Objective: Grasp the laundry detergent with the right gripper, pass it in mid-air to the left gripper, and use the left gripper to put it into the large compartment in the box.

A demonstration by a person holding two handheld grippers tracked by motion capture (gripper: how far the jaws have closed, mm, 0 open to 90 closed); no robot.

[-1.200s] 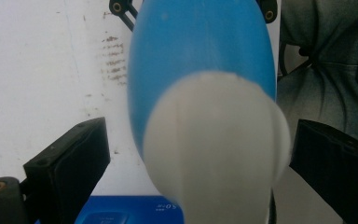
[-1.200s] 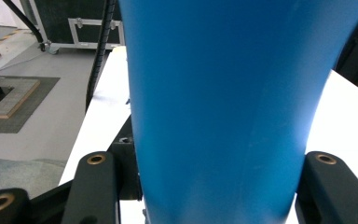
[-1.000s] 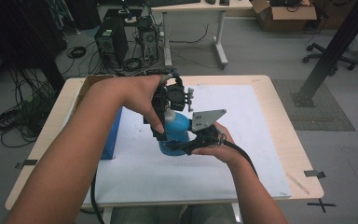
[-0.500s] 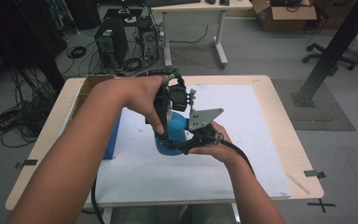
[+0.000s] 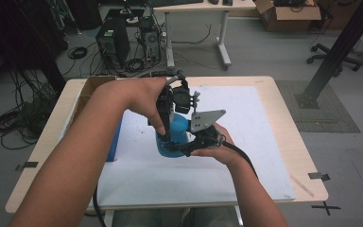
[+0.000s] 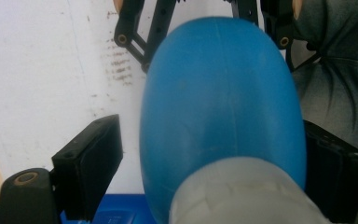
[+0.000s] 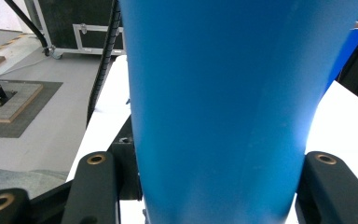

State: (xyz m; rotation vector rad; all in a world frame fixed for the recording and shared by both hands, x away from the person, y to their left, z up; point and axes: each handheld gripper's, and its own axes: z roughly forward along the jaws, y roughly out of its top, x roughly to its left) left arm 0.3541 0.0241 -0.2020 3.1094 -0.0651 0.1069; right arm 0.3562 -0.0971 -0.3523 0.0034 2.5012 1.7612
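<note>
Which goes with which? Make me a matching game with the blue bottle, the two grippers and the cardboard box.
1 blue bottle
2 left gripper
3 right gripper
4 cardboard box

A clamped on the bottle's body
B at the table's far left corner
C wears a pale cap
D jaws have just been closing around the bottle's top, one pad still apart

Pairs: 1-C, 2-D, 3-A, 4-B

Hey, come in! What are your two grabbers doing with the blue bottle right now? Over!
Right gripper clamped on blue bottle. Left gripper jaws just closing round its pale cap, one side not touching. Nothing blocking.
</note>
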